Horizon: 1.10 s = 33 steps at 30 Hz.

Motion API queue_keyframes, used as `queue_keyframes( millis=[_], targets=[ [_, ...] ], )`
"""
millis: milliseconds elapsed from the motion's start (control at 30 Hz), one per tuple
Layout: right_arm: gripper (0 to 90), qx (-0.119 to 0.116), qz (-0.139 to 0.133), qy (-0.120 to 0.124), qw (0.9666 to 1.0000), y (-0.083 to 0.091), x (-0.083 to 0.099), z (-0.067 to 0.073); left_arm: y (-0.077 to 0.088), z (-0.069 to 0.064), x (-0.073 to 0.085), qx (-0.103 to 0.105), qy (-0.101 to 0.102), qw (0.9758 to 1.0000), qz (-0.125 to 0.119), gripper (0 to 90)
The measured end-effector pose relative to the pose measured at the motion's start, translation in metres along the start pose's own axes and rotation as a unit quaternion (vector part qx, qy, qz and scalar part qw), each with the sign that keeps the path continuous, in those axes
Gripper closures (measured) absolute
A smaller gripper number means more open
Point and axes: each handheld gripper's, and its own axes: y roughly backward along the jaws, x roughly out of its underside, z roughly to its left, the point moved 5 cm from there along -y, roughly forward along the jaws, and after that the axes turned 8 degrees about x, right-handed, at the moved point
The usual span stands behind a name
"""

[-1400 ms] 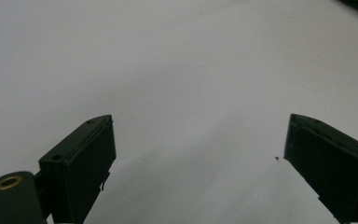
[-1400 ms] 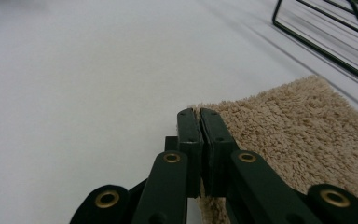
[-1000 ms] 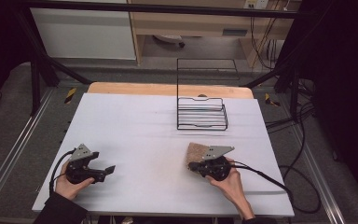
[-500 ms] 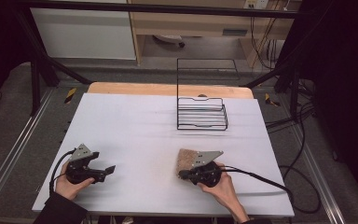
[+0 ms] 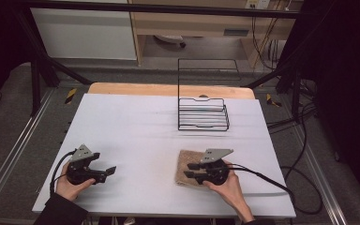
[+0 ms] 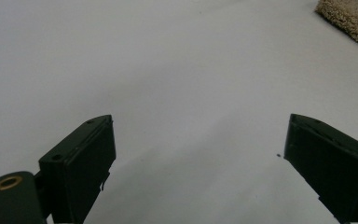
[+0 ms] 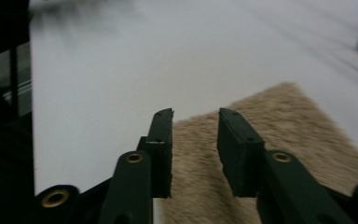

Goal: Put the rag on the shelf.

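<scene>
White tabletop (image 5: 140, 131) carries a tan cloth (image 5: 187, 165) beneath the right hand-held gripper (image 5: 191, 170), whose narrowly parted jaws have just been opening, empty.

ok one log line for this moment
left gripper: open, idle | right gripper: jaws just opening, over cloth | rack: empty

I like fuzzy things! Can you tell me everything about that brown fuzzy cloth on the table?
The cloth is tan, fuzzy like a small towel, and roughly rectangular. It lies flat on the white table, near the front edge, in front of the wire rack. The right gripper sits over its right part, jaws a little apart above the pile, nothing pinched. A corner shows in the left gripper view.
</scene>
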Motion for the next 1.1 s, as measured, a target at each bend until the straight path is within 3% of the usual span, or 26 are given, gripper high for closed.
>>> queue_keyframes(
  millis=[133,233,400,600,633,800,933,1100],
  targets=[
    [53.8,0.055,-0.006,-0.035,0.9978,0.013,0.008,-0.026,-0.002,-0.001,0.000,0.000,0.000,1.0000,0.001,8.1],
    [47.7,0.094,-0.001,-0.059,0.9938,0.020,0.016,-0.043,-0.002,-0.001,-0.001,0.000,0.000,1.0000,0.002,7.9],
    [50.3,0.132,0.014,-0.105,0.9856,0.023,0.029,-0.062,-0.004,-0.001,-0.001,-0.001,0.002,1.0000,0.004,7.6],
    [59.6,0.133,0.024,-0.118,0.9837,0.016,0.033,-0.067,-0.006,-0.003,-0.002,0.000,-0.001,1.0000,0.007,7.7],
    [61.2,0.128,0.036,-0.133,0.9822,0.012,0.034,-0.067,-0.006,-0.004,-0.002,0.000,-0.001,1.0000,0.005,7.7],
    [69.8,0.129,0.059,-0.142,0.9796,0.006,0.040,-0.065,-0.005,-0.003,-0.001,0.000,-0.001,1.0000,0.007,7.7],
    [86.6,0.123,0.054,-0.148,0.9798,0.007,0.039,-0.062,-0.005,-0.004,-0.001,0.001,-0.003,1.0000,0.006,7.8],
    [89.1,0.128,0.043,-0.151,0.9794,0.010,0.032,-0.064,-0.005,-0.004,-0.001,0.002,-0.004,1.0000,0.007,7.9]
  ],
)
